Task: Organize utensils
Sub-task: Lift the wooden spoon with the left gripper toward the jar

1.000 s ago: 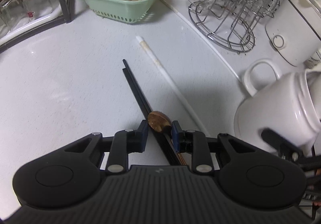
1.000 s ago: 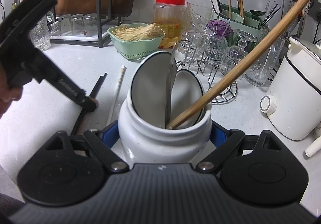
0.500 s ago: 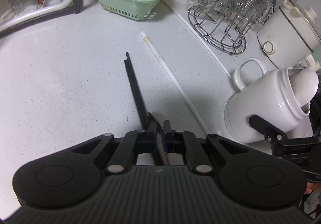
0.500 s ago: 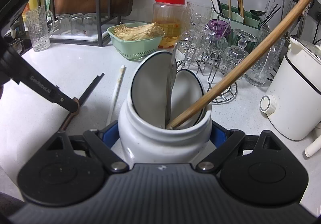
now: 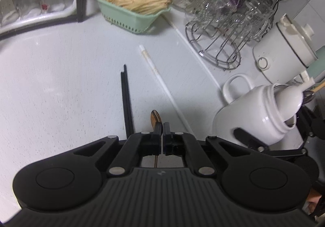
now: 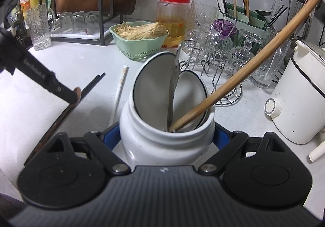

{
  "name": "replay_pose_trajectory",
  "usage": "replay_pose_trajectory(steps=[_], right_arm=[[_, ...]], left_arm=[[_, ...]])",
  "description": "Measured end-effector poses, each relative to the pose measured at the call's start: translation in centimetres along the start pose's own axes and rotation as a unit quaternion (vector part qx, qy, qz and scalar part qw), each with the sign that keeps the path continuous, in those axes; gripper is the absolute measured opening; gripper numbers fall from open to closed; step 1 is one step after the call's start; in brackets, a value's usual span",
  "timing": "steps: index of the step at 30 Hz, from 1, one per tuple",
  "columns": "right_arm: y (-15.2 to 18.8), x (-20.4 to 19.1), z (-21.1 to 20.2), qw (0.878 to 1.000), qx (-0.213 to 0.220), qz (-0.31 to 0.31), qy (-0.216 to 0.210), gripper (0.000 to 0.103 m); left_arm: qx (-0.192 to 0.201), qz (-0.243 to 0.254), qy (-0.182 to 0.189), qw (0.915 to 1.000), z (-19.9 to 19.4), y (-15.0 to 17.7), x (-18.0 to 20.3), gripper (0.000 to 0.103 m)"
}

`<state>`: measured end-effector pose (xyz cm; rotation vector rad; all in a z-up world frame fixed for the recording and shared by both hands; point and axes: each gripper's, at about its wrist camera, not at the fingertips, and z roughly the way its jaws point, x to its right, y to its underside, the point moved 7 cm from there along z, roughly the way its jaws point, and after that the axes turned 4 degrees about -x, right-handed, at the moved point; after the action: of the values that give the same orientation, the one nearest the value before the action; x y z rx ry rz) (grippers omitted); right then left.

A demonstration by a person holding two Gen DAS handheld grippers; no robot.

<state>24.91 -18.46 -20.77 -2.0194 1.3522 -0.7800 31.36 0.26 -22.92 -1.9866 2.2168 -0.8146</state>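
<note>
The left gripper (image 5: 163,128) is closed on a thin wooden spoon (image 5: 155,118), pinched near its bowl, handle trailing to the worktop (image 5: 61,94). It looks light, stiff and smooth. The right gripper (image 6: 166,135) clamps the white jar (image 6: 166,141).

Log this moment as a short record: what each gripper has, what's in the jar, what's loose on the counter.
left gripper: shut on the wooden spoon, near its bowl
right gripper: clamped around the white jar
jar contents: long wooden handle, metal utensil, white ladles
loose on counter: black chopsticks, white chopstick
</note>
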Motion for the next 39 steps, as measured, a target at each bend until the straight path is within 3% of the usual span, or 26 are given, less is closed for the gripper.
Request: replay_pose_trajectory(steps=[17,31,39], right_arm=[[-0.6,-1.7,0.3,1.000,0.005,-0.007,-0.006,0.093],[-0.7,-2.2,0.3,1.000,0.007,-0.007,-0.006,0.093],[-0.7,-2.3,0.3,1.000,0.007,-0.005,-0.005,0.093]], left_arm=[[0.059,0.036,0.011,0.9975,-4.5,-2.7,3.4,0.001],[0.079,0.051,0.033,0.9951,-6.6,-3.7,5.5,0.001],[0.126,0.071,0.061,0.9877,-11.6,-5.6,8.3,0.001]])
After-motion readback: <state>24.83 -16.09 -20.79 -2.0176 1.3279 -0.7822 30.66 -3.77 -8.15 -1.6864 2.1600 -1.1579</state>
